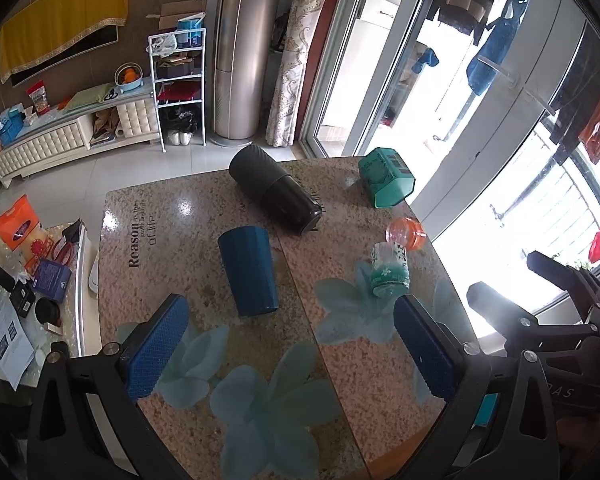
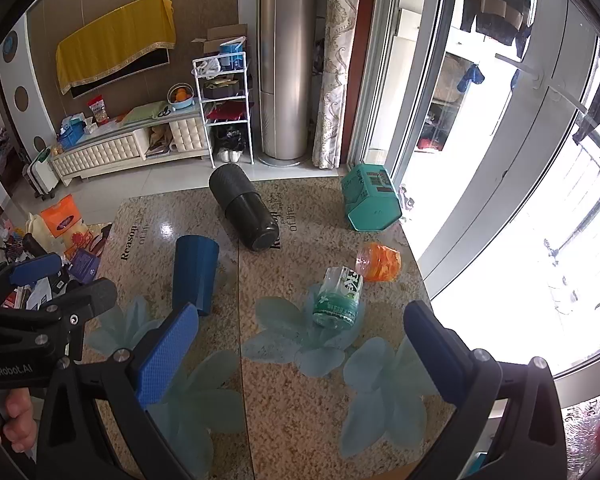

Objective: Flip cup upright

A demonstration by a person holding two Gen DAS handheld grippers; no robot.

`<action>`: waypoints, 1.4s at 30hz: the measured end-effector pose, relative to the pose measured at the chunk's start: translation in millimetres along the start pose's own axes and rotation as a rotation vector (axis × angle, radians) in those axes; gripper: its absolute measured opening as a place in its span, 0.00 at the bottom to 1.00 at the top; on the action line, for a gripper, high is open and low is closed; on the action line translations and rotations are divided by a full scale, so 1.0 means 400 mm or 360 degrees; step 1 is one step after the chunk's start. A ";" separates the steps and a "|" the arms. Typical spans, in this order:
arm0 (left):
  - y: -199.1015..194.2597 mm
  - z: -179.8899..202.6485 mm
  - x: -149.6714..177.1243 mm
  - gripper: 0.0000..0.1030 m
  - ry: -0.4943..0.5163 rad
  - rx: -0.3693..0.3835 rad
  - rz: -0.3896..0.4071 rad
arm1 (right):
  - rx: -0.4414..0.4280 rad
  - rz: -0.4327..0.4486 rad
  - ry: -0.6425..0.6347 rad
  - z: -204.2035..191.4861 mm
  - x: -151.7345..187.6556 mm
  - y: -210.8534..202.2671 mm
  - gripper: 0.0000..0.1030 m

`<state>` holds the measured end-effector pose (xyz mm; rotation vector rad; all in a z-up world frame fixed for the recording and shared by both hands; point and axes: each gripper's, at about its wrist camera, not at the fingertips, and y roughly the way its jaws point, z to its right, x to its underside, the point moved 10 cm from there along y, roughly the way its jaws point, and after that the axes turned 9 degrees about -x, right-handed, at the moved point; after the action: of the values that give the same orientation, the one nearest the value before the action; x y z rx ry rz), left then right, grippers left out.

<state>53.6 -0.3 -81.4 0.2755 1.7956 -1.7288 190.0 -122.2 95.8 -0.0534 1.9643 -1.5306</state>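
Our left gripper (image 1: 290, 346), right gripper (image 2: 304, 354): black frames, blue textured pads, silver screws, white "GenRobot.AI" lettering; bare fingers (image 2: 18, 420).

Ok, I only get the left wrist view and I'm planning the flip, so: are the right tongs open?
Observer: Yes. The right tongs stand wide open, with nothing between the pads.
Operator: What lies ahead of them?
Observer: The clear green-printed glass lies on its side straight ahead, apart from both pads.
Operator: And how do my left tongs look from outside?
Observer: The right wrist view catches one blue pad of the left tongs at its far left edge, clear of the table's cups. The person's left hand shows below it, fingers curled round the handle.
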 end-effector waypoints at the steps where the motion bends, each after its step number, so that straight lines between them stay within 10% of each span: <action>1: -0.001 0.000 0.000 1.00 0.0001 0.0000 0.0000 | -0.0001 0.0000 0.0002 0.000 0.000 0.000 1.00; 42: 0.003 0.001 0.009 1.00 -0.0033 0.0028 -0.0003 | -0.0013 -0.0039 -0.0013 -0.006 0.010 0.011 1.00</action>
<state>51.5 -1.3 -84.4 0.2622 1.7672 -1.7434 187.0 -120.1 90.2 -0.0872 1.9700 -1.5355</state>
